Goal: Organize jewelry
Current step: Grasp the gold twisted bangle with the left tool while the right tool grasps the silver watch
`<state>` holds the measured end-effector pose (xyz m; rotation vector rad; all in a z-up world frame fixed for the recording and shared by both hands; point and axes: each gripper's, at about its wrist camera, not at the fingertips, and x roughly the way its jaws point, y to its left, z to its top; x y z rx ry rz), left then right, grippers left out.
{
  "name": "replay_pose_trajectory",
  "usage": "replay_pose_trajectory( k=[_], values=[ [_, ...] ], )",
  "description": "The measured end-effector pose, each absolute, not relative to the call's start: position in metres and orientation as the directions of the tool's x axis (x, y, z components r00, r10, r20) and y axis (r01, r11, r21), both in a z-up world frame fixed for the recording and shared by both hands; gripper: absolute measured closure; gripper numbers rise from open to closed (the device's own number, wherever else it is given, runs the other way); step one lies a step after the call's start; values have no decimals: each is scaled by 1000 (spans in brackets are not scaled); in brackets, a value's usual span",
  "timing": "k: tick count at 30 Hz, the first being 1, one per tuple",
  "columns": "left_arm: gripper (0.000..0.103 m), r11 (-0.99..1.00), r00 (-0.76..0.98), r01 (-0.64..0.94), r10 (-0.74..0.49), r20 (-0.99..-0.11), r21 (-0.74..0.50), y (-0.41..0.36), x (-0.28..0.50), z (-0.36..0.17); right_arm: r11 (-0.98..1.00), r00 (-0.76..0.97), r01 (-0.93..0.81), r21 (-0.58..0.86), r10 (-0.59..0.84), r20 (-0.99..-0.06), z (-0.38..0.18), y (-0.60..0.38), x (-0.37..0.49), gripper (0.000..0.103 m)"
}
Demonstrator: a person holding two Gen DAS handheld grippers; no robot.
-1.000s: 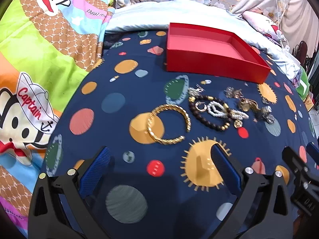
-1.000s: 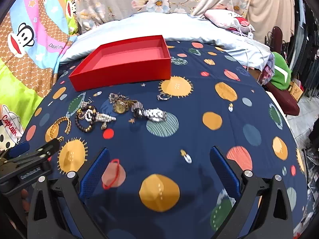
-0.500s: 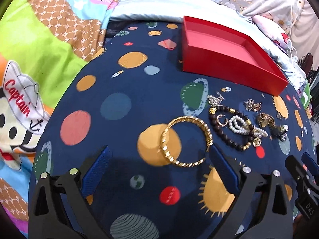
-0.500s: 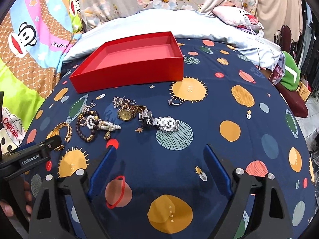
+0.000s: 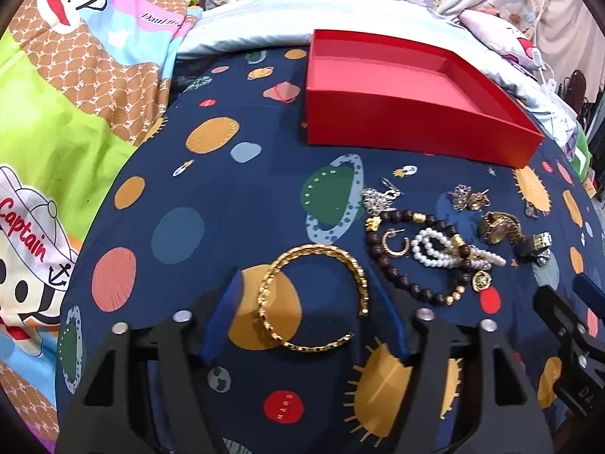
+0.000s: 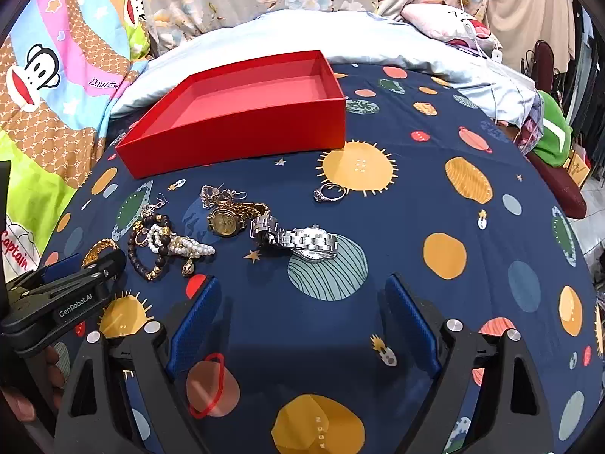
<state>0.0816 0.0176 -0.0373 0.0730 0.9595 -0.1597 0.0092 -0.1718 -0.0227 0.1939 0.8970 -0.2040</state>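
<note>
With the shallow red cardboard box (image 5: 397,87) empty at top centre, nothing's sorted yet: your left gripper (image 5: 310,321), fingers apart, brackets the gold twisted bangle (image 5: 314,295); your right gripper (image 6: 302,325), fingers spread too, faces the silver link watch (image 6: 298,240) mid-frame.
</note>
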Motion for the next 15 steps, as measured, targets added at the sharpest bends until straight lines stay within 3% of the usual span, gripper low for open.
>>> replay_pose_trajectory(
  k=[1,5,15],
  values=[
    [49,985,565,172,-107,-818,-10,17,81,-37,964,607,252,84,-90,-789,-23,-172,10,24],
    [49,983,562,184,-128,-817,-27,16,79,-36,967,612,239,91,-77,-787,-22,-169,11,30],
    [49,983,560,170,-152,-814,-66,24,71,-26,963,627,241,118,-62,-777,-21,-177,21,34]
  ],
)
